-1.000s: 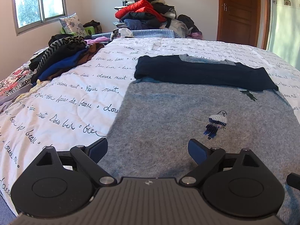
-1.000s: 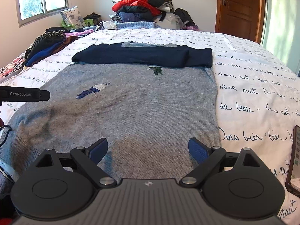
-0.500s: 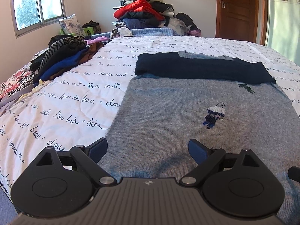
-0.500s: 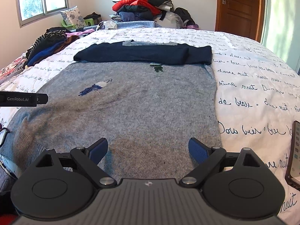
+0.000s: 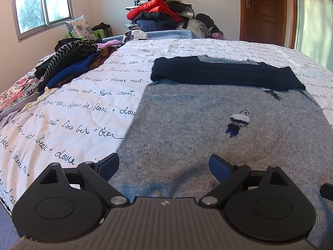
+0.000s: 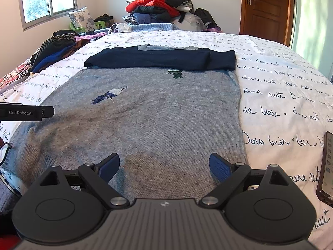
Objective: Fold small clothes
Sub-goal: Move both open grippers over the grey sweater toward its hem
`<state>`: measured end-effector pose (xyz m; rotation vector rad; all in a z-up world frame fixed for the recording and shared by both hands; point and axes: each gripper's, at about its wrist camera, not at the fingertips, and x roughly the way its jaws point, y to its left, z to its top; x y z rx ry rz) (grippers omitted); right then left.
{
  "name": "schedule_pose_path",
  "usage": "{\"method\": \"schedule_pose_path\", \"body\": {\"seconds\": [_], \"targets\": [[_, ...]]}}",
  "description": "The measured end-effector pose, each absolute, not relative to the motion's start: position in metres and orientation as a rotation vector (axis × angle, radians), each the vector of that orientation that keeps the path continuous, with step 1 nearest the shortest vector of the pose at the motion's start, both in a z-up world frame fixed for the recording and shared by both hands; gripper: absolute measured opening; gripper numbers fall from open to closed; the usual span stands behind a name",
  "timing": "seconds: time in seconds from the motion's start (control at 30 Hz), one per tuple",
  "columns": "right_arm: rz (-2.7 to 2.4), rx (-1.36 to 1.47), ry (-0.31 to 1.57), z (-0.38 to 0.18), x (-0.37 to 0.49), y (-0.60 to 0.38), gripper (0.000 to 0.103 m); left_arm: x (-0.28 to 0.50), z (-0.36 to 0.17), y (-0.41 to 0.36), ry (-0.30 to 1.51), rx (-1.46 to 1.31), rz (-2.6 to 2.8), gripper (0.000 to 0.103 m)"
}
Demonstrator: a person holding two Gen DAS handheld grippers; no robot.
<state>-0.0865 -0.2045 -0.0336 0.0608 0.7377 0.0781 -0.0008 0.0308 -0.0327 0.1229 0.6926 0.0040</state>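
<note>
A grey knit sweater with small embroidered birds lies flat on the bed, its dark navy sleeves folded across the far end; it also shows in the right wrist view, with the navy sleeves at the far end. My left gripper is open and empty above the sweater's near left part. My right gripper is open and empty above the near right part. The left gripper's body shows at the left edge of the right wrist view.
The bed has a white cover with black script. A pile of loose clothes lies at the far left, another heap beyond the bed's far end. A phone lies at the right. A wooden door stands at the back right.
Both grippers shifted slightly over the sweater's near end and stayed open. The sweater has not moved.
</note>
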Motion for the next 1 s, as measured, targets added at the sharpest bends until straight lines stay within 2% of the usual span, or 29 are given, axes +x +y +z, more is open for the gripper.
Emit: {"method": "schedule_pose_path", "body": {"seconds": [0.67,1.0], "targets": [[0.104,0.078,0.749,-0.035,-0.095,-0.203,0.094,-0.016,-0.033,0.037,0.674,0.156,-0.031,0.093],[0.097,0.151,0.725,-0.033,-0.107,-0.219,0.094,-0.043,-0.042,0.091,0.681,0.112,-0.08,0.093]]}}
